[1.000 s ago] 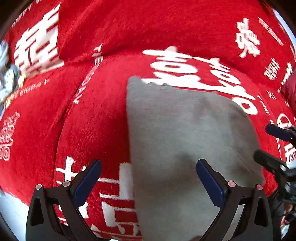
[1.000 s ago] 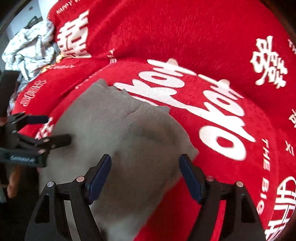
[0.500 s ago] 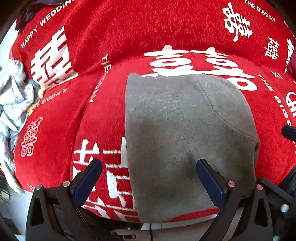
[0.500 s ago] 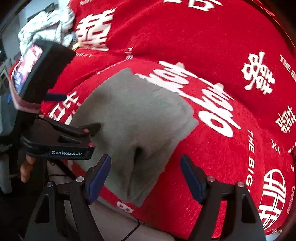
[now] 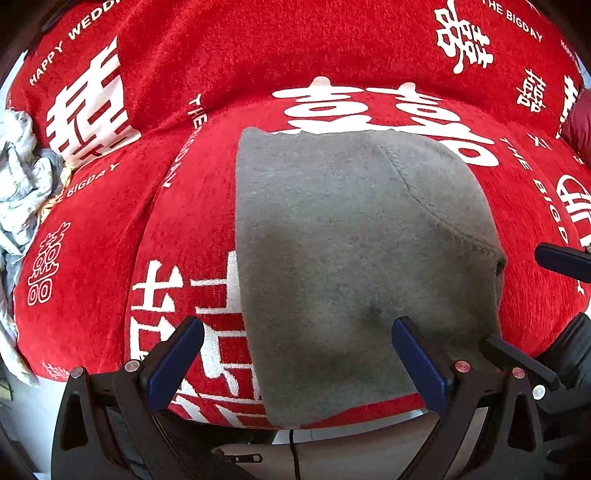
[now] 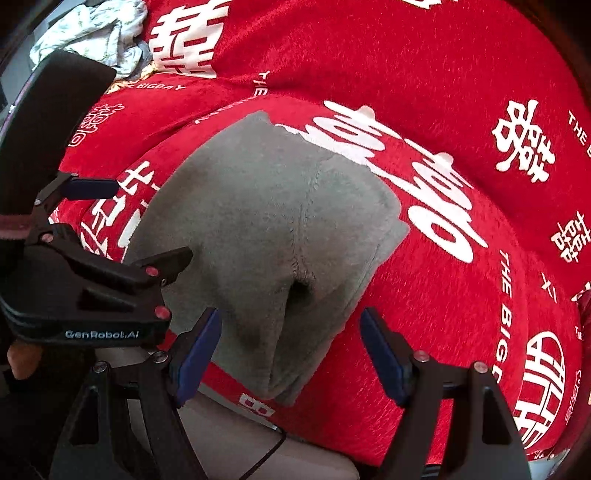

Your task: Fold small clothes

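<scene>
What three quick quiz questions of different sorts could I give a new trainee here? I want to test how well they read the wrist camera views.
1. True or false: the grey garment lies on the red cover printed with white characters.
2. Multiple choice: the left gripper and right gripper are
A) both open, holding nothing
B) both clamped on the garment
C) one open, one clamped
3. Fill in: the crumpled pale cloth lies at the far ___ of both views.

Key: 1 true; 2 A; 3 left.
</scene>
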A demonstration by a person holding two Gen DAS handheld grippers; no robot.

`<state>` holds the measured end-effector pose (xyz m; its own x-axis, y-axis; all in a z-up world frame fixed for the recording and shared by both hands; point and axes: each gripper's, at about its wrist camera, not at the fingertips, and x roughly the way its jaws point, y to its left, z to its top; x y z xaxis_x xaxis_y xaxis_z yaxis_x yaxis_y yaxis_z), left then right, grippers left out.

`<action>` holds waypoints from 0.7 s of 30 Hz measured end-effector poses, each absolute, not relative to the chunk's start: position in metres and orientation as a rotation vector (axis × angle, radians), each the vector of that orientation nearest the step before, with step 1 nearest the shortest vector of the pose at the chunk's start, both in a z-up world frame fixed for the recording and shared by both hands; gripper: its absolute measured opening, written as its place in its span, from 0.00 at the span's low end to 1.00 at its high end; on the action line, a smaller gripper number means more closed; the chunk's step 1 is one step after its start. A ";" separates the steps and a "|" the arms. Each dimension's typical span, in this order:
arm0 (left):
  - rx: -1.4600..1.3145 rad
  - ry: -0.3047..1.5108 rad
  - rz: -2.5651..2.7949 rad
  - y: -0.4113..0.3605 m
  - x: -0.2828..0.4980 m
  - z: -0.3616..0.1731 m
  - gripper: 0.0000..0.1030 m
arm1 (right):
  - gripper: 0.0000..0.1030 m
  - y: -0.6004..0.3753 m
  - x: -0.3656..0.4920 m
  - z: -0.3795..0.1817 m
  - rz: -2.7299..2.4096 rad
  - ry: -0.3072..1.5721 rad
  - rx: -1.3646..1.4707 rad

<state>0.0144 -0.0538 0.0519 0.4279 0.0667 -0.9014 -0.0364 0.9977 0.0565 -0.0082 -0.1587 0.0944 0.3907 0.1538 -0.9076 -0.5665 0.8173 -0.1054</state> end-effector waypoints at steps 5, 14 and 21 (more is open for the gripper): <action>0.026 1.135 0.049 -0.054 0.014 0.050 0.99 | 0.77 -0.161 -0.006 0.092 0.469 1.091 -0.422; 0.032 1.157 0.036 -0.054 0.014 0.045 0.99 | 0.77 -0.160 -0.005 0.092 0.465 1.093 -0.422; 0.013 1.168 0.024 -0.052 0.015 0.043 0.99 | 0.77 -0.160 -0.005 0.093 0.464 1.090 -0.421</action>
